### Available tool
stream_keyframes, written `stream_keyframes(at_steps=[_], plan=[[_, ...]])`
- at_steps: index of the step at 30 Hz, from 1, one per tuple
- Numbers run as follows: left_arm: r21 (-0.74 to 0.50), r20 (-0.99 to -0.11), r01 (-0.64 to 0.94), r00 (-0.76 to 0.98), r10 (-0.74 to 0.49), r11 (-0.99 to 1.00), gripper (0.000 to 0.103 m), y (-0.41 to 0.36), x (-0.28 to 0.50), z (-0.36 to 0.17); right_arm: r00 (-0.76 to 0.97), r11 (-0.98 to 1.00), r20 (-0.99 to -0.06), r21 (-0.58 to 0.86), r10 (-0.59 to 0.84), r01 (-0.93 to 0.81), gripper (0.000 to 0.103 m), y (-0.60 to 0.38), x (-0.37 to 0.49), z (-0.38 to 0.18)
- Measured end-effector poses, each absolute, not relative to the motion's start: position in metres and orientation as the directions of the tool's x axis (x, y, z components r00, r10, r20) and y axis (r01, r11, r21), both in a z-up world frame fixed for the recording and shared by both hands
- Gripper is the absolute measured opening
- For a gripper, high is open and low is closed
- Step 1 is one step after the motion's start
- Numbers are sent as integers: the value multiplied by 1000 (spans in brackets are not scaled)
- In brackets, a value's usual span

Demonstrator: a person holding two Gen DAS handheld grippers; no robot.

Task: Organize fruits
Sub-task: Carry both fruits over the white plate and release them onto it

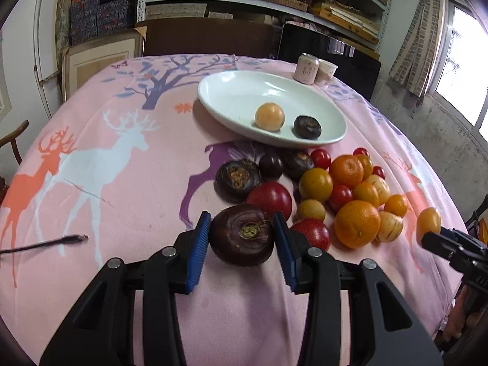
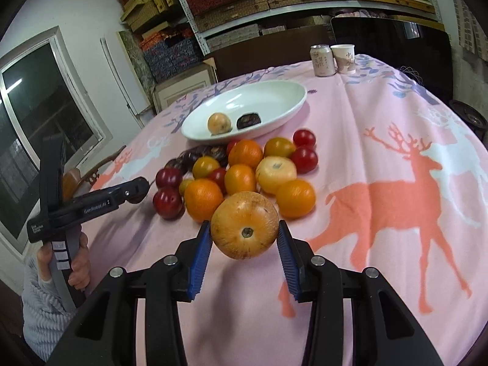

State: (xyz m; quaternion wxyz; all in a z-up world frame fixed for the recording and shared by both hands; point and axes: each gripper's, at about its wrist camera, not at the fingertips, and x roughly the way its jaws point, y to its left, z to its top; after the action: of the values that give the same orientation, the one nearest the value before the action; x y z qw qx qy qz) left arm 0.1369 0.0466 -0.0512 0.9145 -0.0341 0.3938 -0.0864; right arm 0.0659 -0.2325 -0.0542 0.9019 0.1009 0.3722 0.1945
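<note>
**Two fruits gripped, two already on the plate**

Left wrist view: a dark purple fruit is clamped between the blue pads of the left gripper, lifted just off the tablecloth near the front edge of the table. A white oval plate is set toward the far edge; two pieces are counted in it, one pale orange fruit and one dark fruit, near each other. Between plate and gripper a heap is spread toward the right edge: three more dark fruits, two large red ones, two big oranges, several small red tomatoes and several yellow-orange pieces; an exact total cannot be given, as some are hidden. The right gripper is seen at the right border, closed on a yellow fruit. One can and one paper cup stand at the far right corner. A cable lies near the left edge.

Right wrist view: a tan round fruit is clenched by the right gripper, raised in front of the heap. The left tool is held by a hand in a knitted sleeve.

The cloth is pink, printed with deer and trees. Shelves of flat boxes fill the back wall; a window with a curtain is seen on one side.
</note>
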Motion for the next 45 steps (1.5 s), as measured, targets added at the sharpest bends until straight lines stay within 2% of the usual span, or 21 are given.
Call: stream_keyframes(at_steps=[4, 10, 15, 19, 20, 21, 22, 23, 28, 35, 38, 45], plan=[[-78, -691, 122, 709, -142, 989, 41, 38, 168, -18, 683, 903, -591, 310, 428, -298, 44, -236, 100, -19], [-72, -662, 106, 738, -127, 992, 41, 19, 240, 16, 739, 915, -541, 271, 402, -300, 44, -221, 190, 25], [-109, -702, 41, 704, -106, 993, 41, 17, 298, -5, 695, 919, -604, 301, 390, -254, 44, -206, 272, -7], [-135, -746, 17, 657, -113, 991, 42, 24, 324, -31, 676, 930, -640, 276, 367, -243, 44, -196, 293, -32], [-130, -749, 20, 654, -111, 991, 45, 25, 326, -34, 678, 933, -643, 266, 358, -241, 45, -195, 296, -36], [-127, -752, 22, 649, -111, 992, 56, 25, 326, -38, 676, 935, -646, 265, 355, -237, 48, -195, 297, -40], [-133, -751, 21, 650, -115, 991, 63, 26, 326, -39, 671, 932, -647, 274, 362, -239, 61, -196, 295, -41], [-147, -744, 19, 656, -123, 989, 72, 27, 326, -39, 672, 927, -640, 282, 373, -246, 64, -196, 293, -40], [-150, -730, 12, 673, -119, 989, 84, 28, 322, -38, 733, 939, -588, 250, 342, -237, 73, -209, 281, -29], [-155, -738, -23, 668, -100, 988, 85, 35, 314, -39, 758, 936, -566, 309, 324, -170, 77, -239, 278, -28], [-137, -737, -23, 670, -87, 990, 88, 34, 307, -38, 761, 932, -561, 324, 327, -161, 79, -243, 277, -28], [-88, -733, -21, 678, -50, 996, 89, 30, 296, -37, 759, 930, -559, 327, 334, -169, 84, -239, 276, -30]])
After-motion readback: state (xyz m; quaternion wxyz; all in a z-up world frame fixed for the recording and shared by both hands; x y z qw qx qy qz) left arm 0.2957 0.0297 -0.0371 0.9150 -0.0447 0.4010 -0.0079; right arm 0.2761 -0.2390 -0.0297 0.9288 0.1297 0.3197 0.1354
